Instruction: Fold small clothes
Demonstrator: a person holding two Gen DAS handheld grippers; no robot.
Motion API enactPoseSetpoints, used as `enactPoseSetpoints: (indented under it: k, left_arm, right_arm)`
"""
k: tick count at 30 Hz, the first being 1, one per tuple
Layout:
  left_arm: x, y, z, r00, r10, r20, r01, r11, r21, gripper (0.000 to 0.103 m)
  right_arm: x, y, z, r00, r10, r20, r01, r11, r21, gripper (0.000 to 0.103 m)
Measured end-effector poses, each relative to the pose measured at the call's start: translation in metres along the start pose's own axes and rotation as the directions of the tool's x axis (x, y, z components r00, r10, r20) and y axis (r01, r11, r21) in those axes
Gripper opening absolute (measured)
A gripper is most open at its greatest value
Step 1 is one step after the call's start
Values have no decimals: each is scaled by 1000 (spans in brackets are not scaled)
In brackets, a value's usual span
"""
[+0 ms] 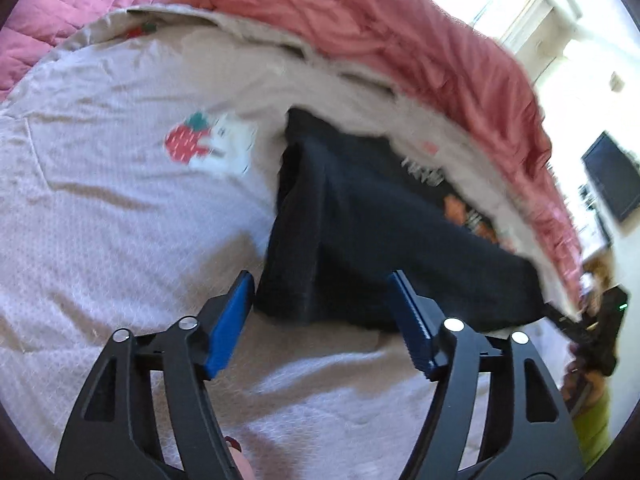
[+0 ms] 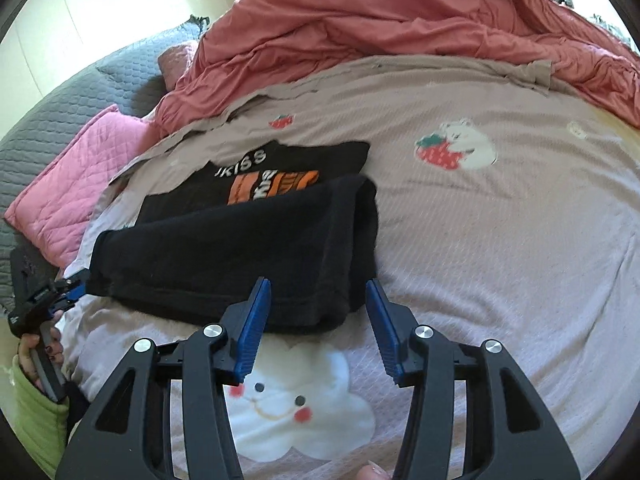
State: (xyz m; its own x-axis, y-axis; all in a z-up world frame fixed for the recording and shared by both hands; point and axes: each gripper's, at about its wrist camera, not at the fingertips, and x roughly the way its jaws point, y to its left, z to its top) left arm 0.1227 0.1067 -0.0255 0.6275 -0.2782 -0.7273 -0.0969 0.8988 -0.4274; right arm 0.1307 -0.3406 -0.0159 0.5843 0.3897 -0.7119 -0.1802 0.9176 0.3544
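Two hand-held grippers, the left (image 1: 322, 322) and the right (image 2: 318, 326), are held with jaws apart and empty at the near hem of the black garment (image 2: 240, 248), which is laid half-folded mid-bed and is best flattened before being regrasped.

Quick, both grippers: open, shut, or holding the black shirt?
Left gripper: open, pads clear of the black shirt.
Right gripper: open, holding nothing; the shirt's folded edge lies between its fingers.

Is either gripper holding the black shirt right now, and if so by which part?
Neither. The left gripper and right gripper both stand open at the near edge of the folded black shirt, pads off the cloth.
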Motion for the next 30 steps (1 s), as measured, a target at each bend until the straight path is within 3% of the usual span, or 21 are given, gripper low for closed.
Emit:
enactPoseSetpoints:
  k: [3, 5, 6, 7, 9, 14, 19, 25, 30]
  left_arm:
    - [11, 2, -5, 999, 20, -34, -20, 1000, -13, 61]
    - [13, -1, -6, 999, 32, -36, -32, 999, 1, 42]
    - [14, -4, -6, 999, 30, -39, -30, 999, 13, 24]
    - [14, -5, -7, 999, 35, -38, -34, 999, 19, 16]
    - [12, -8, -5, 999, 44, -31, -43, 998, 36, 3]
    - [-4, -8, 10, 999, -38, 13, 38, 999, -8, 2]
    - [-8, -15, 41, 996, -63, 59, 65, 997, -40, 2]
    - [12, -28, 90, 997, -8, 81, 16, 995, -95, 2]
    - [52, -19, 101, 997, 47, 65, -35, 984, -176, 2]
  right_arm:
    - [8, -1, 0, 999, 22, -24, -22, 1000, 13, 58]
    - [13, -1, 2, 999, 23, -34, -23, 1000, 18, 53]
    - [15, -1, 3, 999, 30, -39, -29, 999, 22, 44]
    - [16, -2, 4, 999, 35, -39, -34, 999, 25, 14]
    - [11, -4, 9, 999, 41, -18, -40, 998, 38, 9]
    - [0, -8, 31, 997, 53, 60, -54, 998, 25, 9]
    - [7, -9, 63, 991, 66, 115, -68, 998, 15, 9]
    - [41, -4, 101, 993, 6, 118, -5, 1000, -8, 9]
    - [81, -11, 114, 995, -65, 72, 64, 998, 16, 11]
